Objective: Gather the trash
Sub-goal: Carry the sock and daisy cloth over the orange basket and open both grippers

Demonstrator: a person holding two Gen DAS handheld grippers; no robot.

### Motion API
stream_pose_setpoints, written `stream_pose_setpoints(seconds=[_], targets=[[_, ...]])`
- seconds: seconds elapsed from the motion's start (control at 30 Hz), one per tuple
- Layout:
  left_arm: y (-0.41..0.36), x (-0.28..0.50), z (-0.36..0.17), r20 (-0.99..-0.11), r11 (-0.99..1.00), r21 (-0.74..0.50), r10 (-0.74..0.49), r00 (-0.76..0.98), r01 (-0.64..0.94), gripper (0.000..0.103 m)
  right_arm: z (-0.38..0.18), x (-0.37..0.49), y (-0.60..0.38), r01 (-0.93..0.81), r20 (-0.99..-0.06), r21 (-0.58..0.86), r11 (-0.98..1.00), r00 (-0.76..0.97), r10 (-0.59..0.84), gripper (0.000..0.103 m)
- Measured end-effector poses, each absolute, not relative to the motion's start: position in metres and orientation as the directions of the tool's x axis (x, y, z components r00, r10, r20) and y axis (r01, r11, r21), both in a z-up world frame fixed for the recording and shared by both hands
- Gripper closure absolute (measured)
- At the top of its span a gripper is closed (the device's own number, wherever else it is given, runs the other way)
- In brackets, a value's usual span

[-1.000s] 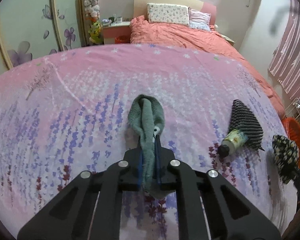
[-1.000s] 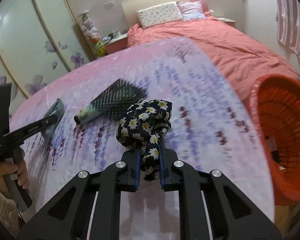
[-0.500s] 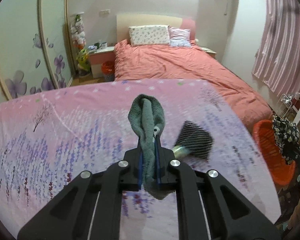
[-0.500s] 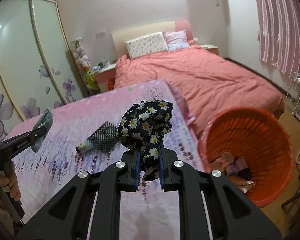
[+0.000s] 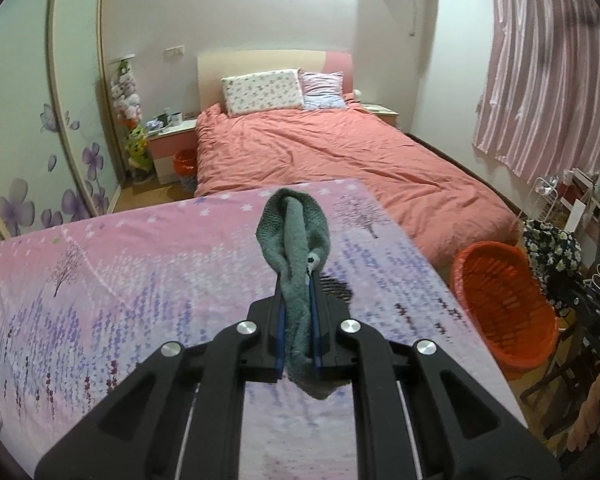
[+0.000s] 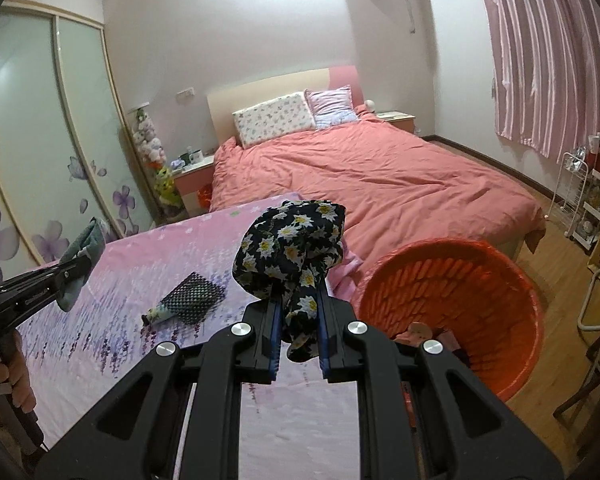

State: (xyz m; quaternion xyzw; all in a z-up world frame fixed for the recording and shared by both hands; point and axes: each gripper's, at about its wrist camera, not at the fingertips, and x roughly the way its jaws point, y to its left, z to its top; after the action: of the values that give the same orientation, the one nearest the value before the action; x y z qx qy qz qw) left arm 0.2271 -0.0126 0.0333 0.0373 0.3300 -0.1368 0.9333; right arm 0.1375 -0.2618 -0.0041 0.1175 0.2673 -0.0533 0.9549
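Observation:
My left gripper [image 5: 298, 280] is shut on a grey-green knitted sock [image 5: 294, 236] and holds it above the lilac flowered sheet [image 5: 140, 280]. It also shows at the left of the right wrist view [image 6: 78, 258]. My right gripper [image 6: 298, 300] is shut on a black daisy-print cloth [image 6: 292, 240], held just left of the orange basket [image 6: 480, 280]. The basket [image 5: 500, 304] stands on the floor off the sheet's right edge, with some items inside. A black mesh pouch with a small bottle [image 6: 188, 300] lies on the sheet.
A bed with a coral duvet [image 6: 380, 176] and two pillows lies beyond. A nightstand [image 5: 172, 140], stacked plush toys and sliding wardrobe doors are at the left. Pink curtains [image 5: 540, 80] and a white wire rack [image 6: 580, 200] are at the right, over wooden floor.
Both grippers have risen and swung right with their cloths. The orange basket has come closer in the right wrist view; the mesh pouch has slipped mostly behind the left gripper.

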Motion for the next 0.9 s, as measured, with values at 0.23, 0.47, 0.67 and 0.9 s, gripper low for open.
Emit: stream_pose_setpoints(seconds=[0.23, 0.47, 0.67, 0.9], targets=[[-0.045, 0.218, 0.038, -0.618, 0.94, -0.011, -0.274, 0.737, 0.34, 0.092, -0.005, 0.13, -0.278, 0.193, -0.514, 0.206, 0.959, 0.856, -0.062, 0.088], [-0.085, 0.212, 0.035, -0.62, 0.911, -0.034, -0.342, 0.706, 0.411, 0.092, -0.01, 0.125, -0.3, 0.229, -0.509, 0.21, 0.951, 0.856, -0.094, 0.088], [-0.135, 0.208, 0.029, -0.617, 0.858, -0.095, -0.449, 0.646, 0.506, 0.092, -0.018, 0.125, -0.337, 0.304, -0.521, 0.239, 0.922, 0.842, -0.142, 0.088], [-0.215, 0.209, 0.006, -0.64, 0.78, -0.143, -0.543, 0.544, 0.61, 0.091, -0.034, 0.133, -0.378, 0.361, -0.553, 0.28, 0.89, 0.818, -0.158, 0.087]])
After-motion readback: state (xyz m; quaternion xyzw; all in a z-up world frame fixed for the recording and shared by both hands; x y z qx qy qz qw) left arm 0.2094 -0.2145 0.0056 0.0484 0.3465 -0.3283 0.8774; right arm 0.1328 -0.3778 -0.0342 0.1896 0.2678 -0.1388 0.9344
